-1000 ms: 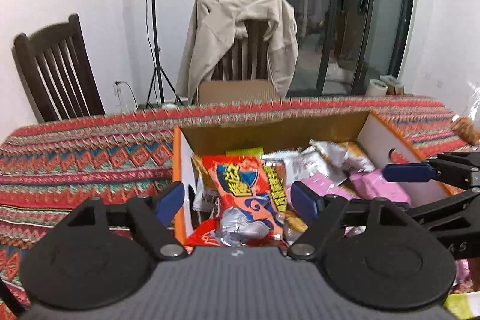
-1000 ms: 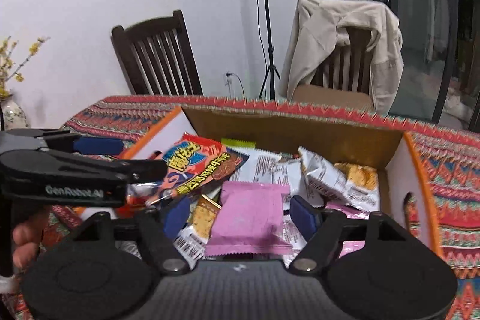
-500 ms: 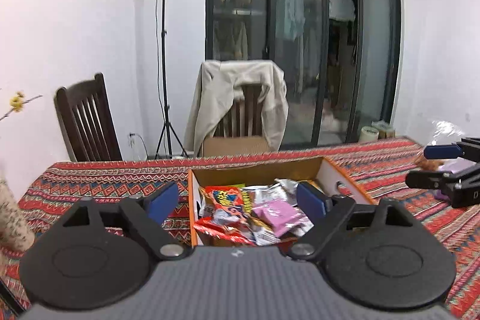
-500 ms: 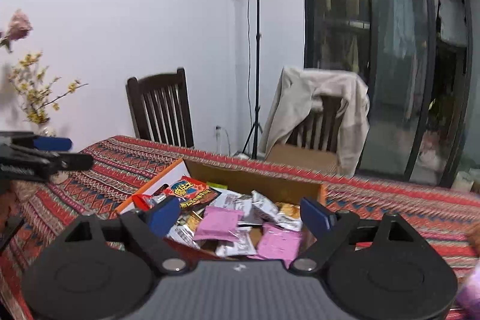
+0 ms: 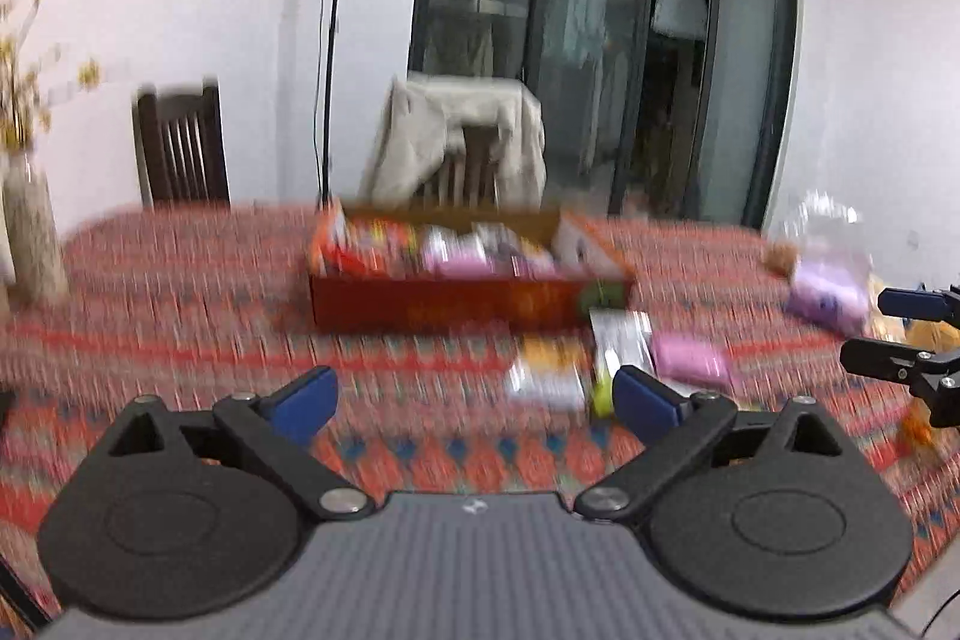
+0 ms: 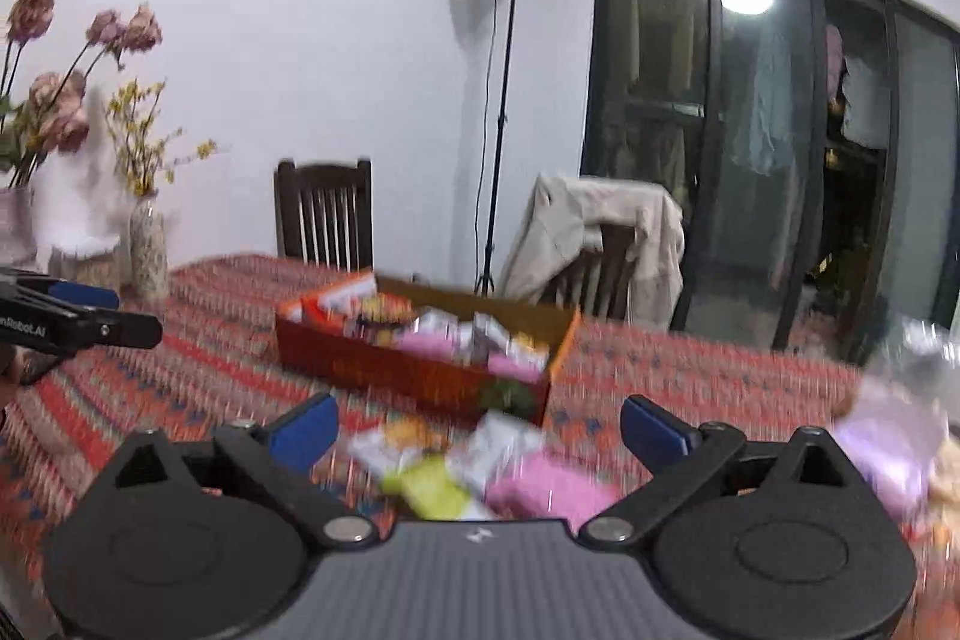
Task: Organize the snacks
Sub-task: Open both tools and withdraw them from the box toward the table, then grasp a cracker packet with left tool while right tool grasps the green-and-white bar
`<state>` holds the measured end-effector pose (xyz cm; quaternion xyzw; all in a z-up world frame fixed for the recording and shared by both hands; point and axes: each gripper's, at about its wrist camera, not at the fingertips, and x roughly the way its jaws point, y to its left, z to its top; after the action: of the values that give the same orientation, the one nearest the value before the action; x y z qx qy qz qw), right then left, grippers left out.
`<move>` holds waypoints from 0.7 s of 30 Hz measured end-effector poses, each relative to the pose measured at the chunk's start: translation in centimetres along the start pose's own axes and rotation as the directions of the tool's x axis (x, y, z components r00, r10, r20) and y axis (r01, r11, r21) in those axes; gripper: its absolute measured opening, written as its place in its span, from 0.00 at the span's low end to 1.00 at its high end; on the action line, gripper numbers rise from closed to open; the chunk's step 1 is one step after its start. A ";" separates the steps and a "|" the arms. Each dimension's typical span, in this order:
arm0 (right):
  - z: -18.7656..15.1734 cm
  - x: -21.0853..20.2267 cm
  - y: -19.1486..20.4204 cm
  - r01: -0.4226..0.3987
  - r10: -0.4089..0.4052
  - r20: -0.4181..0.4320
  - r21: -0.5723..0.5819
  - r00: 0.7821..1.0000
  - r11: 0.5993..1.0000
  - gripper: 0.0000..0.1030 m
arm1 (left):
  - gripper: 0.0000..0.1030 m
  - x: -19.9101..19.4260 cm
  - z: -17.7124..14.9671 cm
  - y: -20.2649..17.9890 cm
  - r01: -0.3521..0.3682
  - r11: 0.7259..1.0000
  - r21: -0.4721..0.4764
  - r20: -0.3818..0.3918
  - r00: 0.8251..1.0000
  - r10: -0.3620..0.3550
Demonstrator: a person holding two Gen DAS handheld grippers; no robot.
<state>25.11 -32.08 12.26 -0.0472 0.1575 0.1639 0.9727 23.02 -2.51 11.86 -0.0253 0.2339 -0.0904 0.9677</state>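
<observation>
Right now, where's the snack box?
The snack box sits mid-table on the patterned tablecloth, centred in both wrist views, in front of the jacket-draped chair; loose packets lie just on its near side.

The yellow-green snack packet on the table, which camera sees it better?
The right wrist view. There the yellow-green packet lies close, between the open right gripper's fingers, though blurred. In the left wrist view, the packet shows only as a thin sliver beside the white packets, partly behind a finger of the left gripper.
</observation>
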 end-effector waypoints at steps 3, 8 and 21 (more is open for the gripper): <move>-3.4 -1.0 -0.2 -0.015 0.019 -0.063 0.052 0.998 0.999 0.98 | 0.97 0.6 -2.3 -0.5 0.008 1.000 -0.002 -0.082 0.997 -0.008; -8.8 -1.1 -0.3 0.013 0.013 -0.192 0.133 0.981 0.991 0.98 | 0.97 1.7 -4.2 -0.7 -0.017 1.000 0.019 -0.153 0.988 0.020; -8.6 2.6 0.6 0.032 -0.015 -0.246 0.062 0.969 0.998 0.96 | 0.97 4.5 -4.4 -0.3 -0.016 1.000 0.014 -0.186 0.982 0.018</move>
<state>24.76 -31.99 3.21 -0.0369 0.2815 0.1399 0.9486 24.87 -3.72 6.00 -0.0089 0.3232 -0.0855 0.9424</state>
